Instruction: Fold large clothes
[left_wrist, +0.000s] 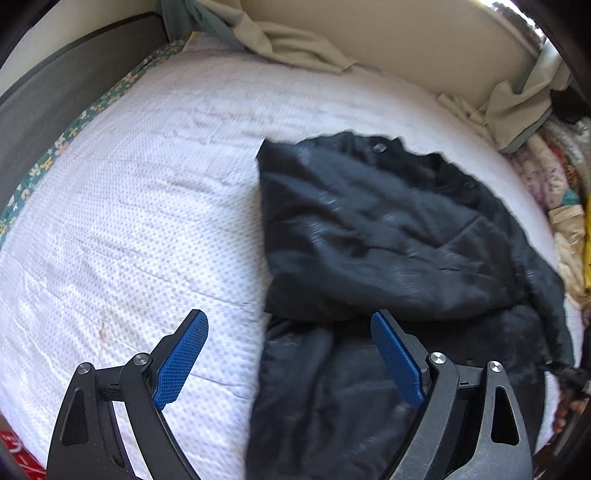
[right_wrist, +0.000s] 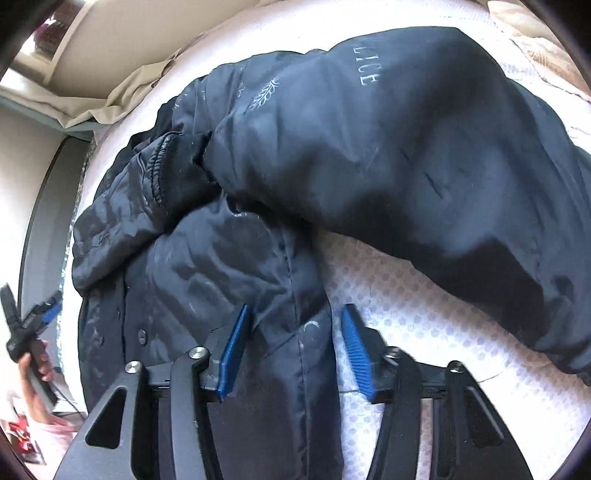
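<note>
Only right wrist view shows jacket (right_wrist: 369, 147) lettering, cuff (right_wrist: 162, 166).

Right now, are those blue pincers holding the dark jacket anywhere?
No. The left gripper hangs open above the jacket; the right gripper straddles its edge, pads not pressing.

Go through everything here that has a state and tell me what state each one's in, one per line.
Black jacket: crumpled on the bed, partly folded, one sleeve laid across.
Left gripper: open wide, holding nothing.
Right gripper: open, jacket edge between the pads, not pinched.
White mattress cover: spread flat.
</note>
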